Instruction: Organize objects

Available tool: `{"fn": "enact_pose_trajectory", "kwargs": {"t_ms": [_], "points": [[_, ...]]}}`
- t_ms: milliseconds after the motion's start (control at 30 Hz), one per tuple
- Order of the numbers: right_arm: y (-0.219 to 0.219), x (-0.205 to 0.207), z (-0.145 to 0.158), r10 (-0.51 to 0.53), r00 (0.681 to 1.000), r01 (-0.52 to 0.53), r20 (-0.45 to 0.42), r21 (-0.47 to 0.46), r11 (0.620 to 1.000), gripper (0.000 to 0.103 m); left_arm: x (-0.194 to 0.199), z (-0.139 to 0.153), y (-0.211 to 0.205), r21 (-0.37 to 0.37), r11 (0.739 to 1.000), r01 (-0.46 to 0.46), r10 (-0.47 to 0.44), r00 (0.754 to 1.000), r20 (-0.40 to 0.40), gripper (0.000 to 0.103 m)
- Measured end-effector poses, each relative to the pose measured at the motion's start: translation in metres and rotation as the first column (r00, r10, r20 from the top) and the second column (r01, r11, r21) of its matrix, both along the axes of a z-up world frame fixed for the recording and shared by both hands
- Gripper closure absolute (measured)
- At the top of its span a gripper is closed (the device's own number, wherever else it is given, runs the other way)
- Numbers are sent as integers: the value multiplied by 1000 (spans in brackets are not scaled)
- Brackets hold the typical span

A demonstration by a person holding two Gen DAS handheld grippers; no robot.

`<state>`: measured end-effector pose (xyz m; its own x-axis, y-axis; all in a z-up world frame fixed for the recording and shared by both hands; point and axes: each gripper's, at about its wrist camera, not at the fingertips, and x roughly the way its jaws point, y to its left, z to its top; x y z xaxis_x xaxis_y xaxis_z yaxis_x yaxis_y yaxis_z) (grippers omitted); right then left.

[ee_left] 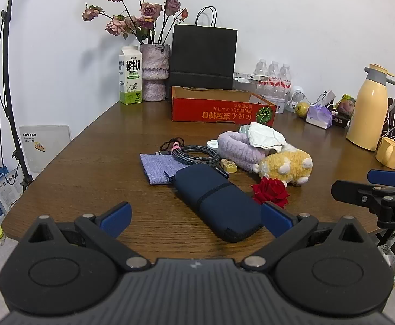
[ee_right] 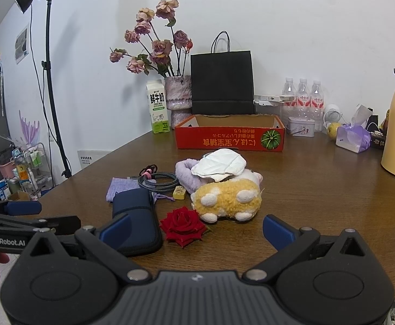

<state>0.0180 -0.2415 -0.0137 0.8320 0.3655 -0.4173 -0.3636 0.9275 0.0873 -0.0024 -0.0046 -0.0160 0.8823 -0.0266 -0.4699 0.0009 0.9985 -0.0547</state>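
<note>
Two tongs: left tongs [ee_left: 194, 216] and right tongs [ee_right: 196, 228] gape wide, empty.
Risk: rose [ee_right: 182, 226] crushed beside pouch [ee_left: 217, 203].

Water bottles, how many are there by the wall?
3, in a row behind the tin: left bottle, middle bottle, right bottle. More could hide behind them.

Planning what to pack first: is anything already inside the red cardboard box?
No, in the right wrist view the red cardboard box shows only its bare brown inside.
</note>
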Motion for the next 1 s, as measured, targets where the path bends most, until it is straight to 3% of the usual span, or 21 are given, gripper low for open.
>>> {"fn": "enact_pose_trajectory", "kwargs": {"t_ms": [1000], "points": [[-6,42,-35,-6,992,4,-125,-14,1000,0,42,-25,-7,1,1000,16,-16,990,-142,0]]}}
